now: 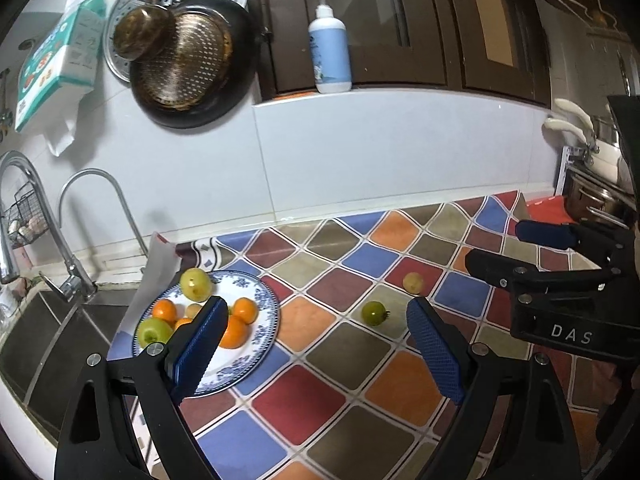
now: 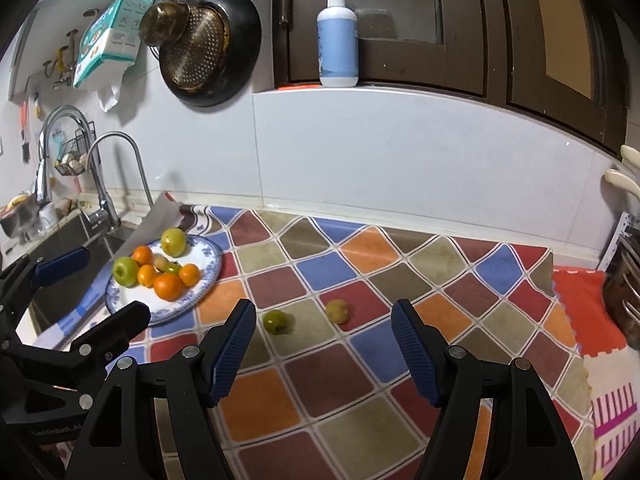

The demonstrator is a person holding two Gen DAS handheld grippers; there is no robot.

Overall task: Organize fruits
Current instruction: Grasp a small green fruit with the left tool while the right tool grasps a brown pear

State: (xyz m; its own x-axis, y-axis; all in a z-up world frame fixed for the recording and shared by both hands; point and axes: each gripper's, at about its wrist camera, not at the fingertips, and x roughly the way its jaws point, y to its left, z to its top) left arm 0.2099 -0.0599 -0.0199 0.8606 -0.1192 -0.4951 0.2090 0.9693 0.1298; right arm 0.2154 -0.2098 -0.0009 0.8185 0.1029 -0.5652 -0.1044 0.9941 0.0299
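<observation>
A blue-patterned plate [image 1: 262, 300] [image 2: 208, 254] near the sink holds several oranges [image 1: 236, 332] [image 2: 168, 286] and two green apples [image 1: 154, 330] [image 2: 125, 271]. A small green fruit [image 1: 375, 312] [image 2: 275, 321] and a small yellowish fruit [image 1: 413, 281] [image 2: 338, 311] lie loose on the checkered mat. My left gripper [image 1: 316, 322] is open and empty, above the plate's right side. My right gripper [image 2: 324, 320] is open and empty, just short of the two loose fruits. Each gripper shows in the other's view, right [image 1: 520, 248] and left [image 2: 100, 284].
A sink [image 1: 52, 332] with two faucets [image 2: 116, 168] lies left of the plate. The tiled wall carries hanging pans [image 1: 188, 56] and a tissue pack [image 1: 60, 60]. A lotion bottle [image 2: 337, 36] stands on the window sill. Pots [image 1: 596, 196] sit at the right.
</observation>
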